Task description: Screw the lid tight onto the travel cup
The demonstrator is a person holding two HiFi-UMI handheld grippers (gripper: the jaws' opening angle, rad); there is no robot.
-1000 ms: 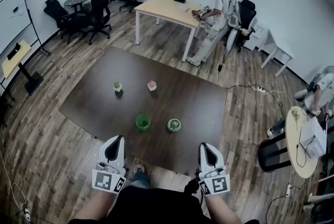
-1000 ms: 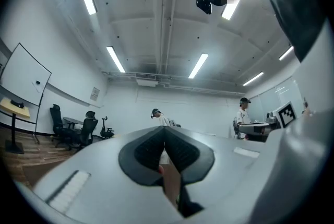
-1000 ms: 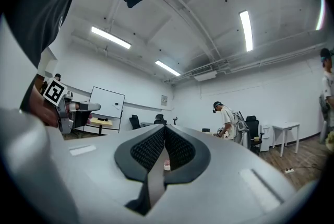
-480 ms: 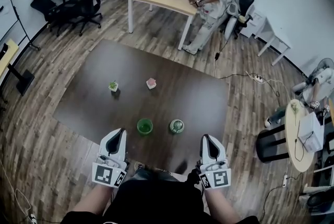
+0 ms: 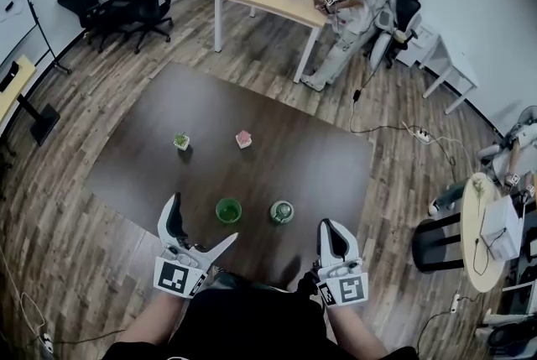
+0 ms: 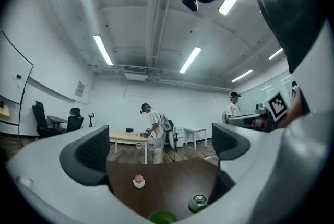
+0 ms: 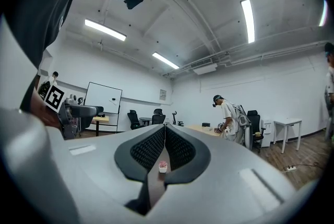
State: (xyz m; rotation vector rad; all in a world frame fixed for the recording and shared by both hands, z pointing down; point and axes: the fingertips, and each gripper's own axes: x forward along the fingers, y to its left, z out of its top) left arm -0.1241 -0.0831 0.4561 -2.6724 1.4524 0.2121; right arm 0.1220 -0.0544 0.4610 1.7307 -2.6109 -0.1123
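My left gripper [image 5: 203, 221] jaws just sprang wide, empty; my right gripper [image 5: 330, 226] stays clenched on nothing. Both point level, nearer the cup [image 5: 228, 210] and lid [image 5: 281, 211].

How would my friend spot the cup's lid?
Find the big dark brown table. Near its closest edge sit two green things. The round green lid is the right-hand one, with a silvery middle; the open green cup beside it has none.
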